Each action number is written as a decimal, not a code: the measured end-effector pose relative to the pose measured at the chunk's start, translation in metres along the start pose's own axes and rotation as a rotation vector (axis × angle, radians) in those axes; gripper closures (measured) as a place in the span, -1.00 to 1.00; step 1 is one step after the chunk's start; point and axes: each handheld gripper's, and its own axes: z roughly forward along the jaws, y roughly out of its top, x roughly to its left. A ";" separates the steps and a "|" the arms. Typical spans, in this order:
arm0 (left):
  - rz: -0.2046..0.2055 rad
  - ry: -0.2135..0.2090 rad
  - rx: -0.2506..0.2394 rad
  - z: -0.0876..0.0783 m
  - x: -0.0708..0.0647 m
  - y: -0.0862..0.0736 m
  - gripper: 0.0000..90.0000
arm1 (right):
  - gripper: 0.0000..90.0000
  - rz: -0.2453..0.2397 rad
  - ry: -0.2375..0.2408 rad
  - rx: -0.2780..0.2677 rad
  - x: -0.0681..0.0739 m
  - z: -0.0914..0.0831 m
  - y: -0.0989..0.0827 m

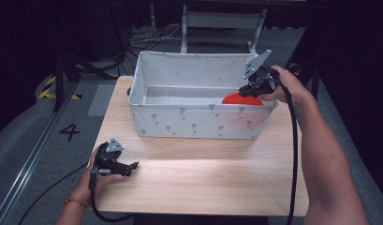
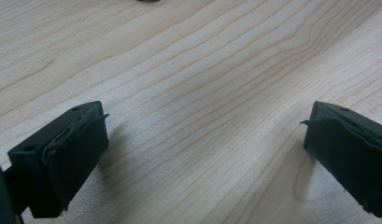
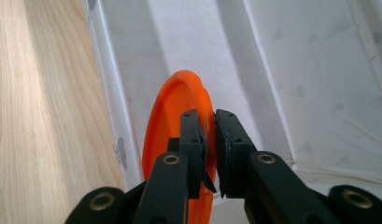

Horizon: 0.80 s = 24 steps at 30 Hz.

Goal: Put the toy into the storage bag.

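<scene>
- Your right gripper (image 1: 253,86) is inside the white fabric bin (image 1: 198,124), at its right end, jaws clamped on the rim of an orange plate (image 3: 177,121) held on edge.
- The bin sits along the tabletop's (image 1: 203,173) far edge.
- Your left gripper (image 1: 132,166) rests near the tabletop's front-left corner, jaws wide apart, holding nothing.

Your left gripper (image 1: 133,165) and right gripper (image 1: 246,88) are black, each topped by a grey three-cornered plate with small holes and trailing a black cable. On your right gripper (image 3: 210,154), brass-coloured screws dot the linkage arms — the jaws are flat black blocks. Your left gripper's (image 2: 205,154) pads look worn, ragged at the edges. Your arms are bare of sleeves — an orange band circles your left wrist
</scene>
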 end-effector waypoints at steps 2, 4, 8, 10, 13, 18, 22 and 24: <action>0.000 0.000 0.000 0.000 0.000 0.000 -1.00 | 0.83 0.002 0.006 0.025 -0.001 0.003 0.000; 0.000 0.000 0.000 0.000 0.000 0.000 -1.00 | 0.83 0.000 0.017 0.054 -0.002 0.007 0.001; 0.000 0.000 0.000 0.000 0.000 0.000 -1.00 | 0.83 0.001 0.050 0.103 -0.003 0.015 0.002; 0.000 0.000 0.000 0.000 0.000 0.000 -1.00 | 0.82 0.003 0.062 0.125 -0.003 0.019 0.003; 0.000 0.000 0.000 0.000 0.000 0.000 -1.00 | 0.82 0.010 0.088 0.150 -0.005 0.024 0.004; 0.000 0.000 0.000 0.000 0.000 0.000 -1.00 | 0.81 0.027 0.122 0.175 -0.006 0.031 0.001; 0.000 0.000 0.000 0.000 0.000 0.000 -1.00 | 0.81 0.052 0.125 0.166 -0.007 0.032 -0.004; 0.000 0.000 0.000 0.000 0.000 0.000 -1.00 | 0.81 0.075 0.107 0.155 -0.008 0.032 -0.006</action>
